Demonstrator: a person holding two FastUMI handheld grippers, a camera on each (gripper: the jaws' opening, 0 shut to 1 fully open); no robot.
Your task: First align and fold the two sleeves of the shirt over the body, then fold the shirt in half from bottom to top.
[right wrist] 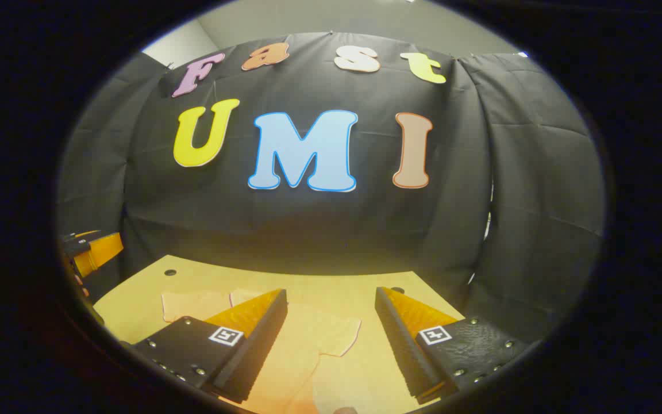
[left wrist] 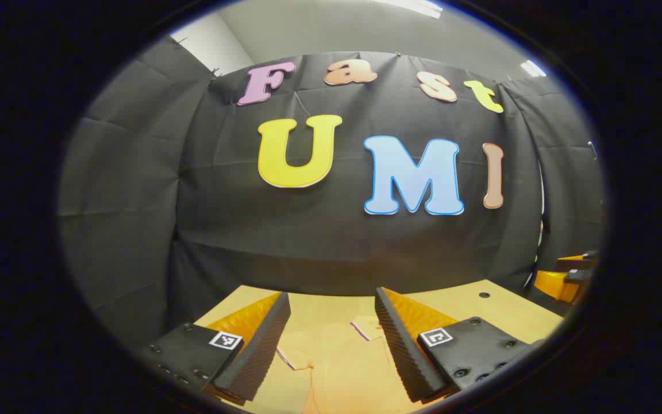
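Observation:
A pale orange shirt lies flat on the wooden table, its dark-trimmed collar and a sleeve end showing between my fingers in the left gripper view. My left gripper hovers above it, open, with nothing between the jaws. In the right gripper view the shirt spreads below, one short sleeve reaching left. My right gripper is also open and empty above the cloth. The other gripper shows at the left edge of the right gripper view, and at the right edge of the left gripper view.
The table has small round holes near its far corners. Black cloth walls close in behind and at both sides of the table.

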